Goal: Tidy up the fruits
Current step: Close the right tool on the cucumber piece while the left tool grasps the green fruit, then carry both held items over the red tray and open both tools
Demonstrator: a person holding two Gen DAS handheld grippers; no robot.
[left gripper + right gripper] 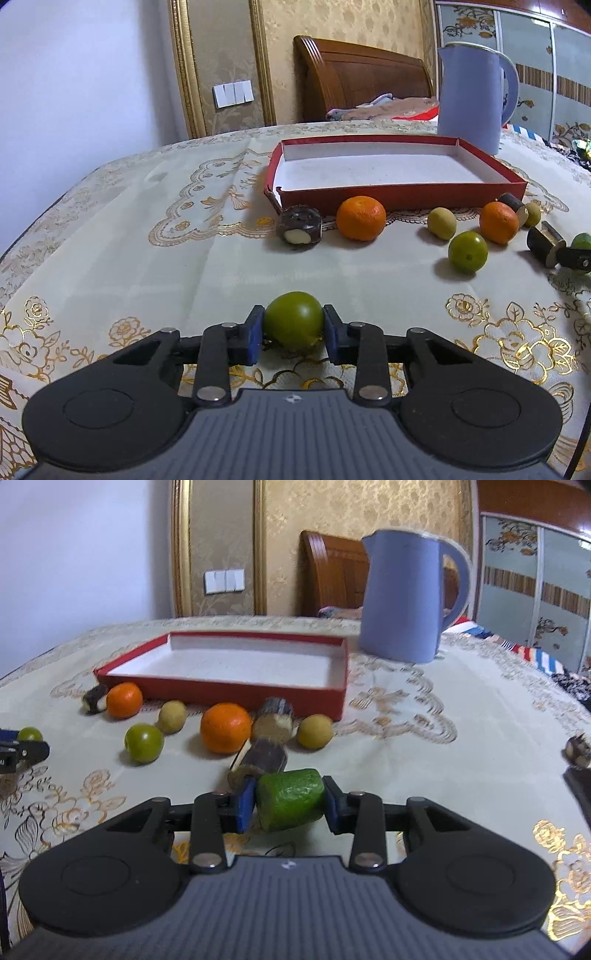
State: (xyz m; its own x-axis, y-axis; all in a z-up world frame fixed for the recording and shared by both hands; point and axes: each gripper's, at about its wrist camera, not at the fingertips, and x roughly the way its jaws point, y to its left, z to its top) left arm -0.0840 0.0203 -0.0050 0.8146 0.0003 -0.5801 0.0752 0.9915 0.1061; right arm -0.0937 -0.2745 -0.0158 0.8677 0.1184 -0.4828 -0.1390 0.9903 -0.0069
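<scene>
The bench [110, 229] wears a smooth cream cloth printed with glossy gold flowers and lace-like scrolls. Near its near edge, the left gripper [294, 328] has its blue pads pressed against both sides of a round, smooth green fruit [294, 320] that rests on the cloth.

Farther in, toward the far edge, lies a shallow rectangular cardboard tray [402, 194], red outside and matt white inside, its near left corner torn open. Along its front wall, from left to right: a short dark-skinned cane chunk [300, 226] with a pale cut face, a dimpled orange mandarin [361, 218], an oval yellow-green fruit [442, 223], a round glossy green fruit [467, 252], and a second mandarin [499, 222] with another dark cane piece [512, 203] just behind it. These lie between the left gripper and the tray.

At the right, the right gripper [289, 803] is clamped on a blunt, cylinder-like green piece [290, 798] with a pebbly skin. Just beyond it a dark cane length [264, 757] lies touching or nearly touching it, with a second stub [275, 722] behind, between this gripper and the tray's right end.

A smooth lavender plastic jug [402, 594] with a loop handle stands upright past the tray's far right corner.
</scene>
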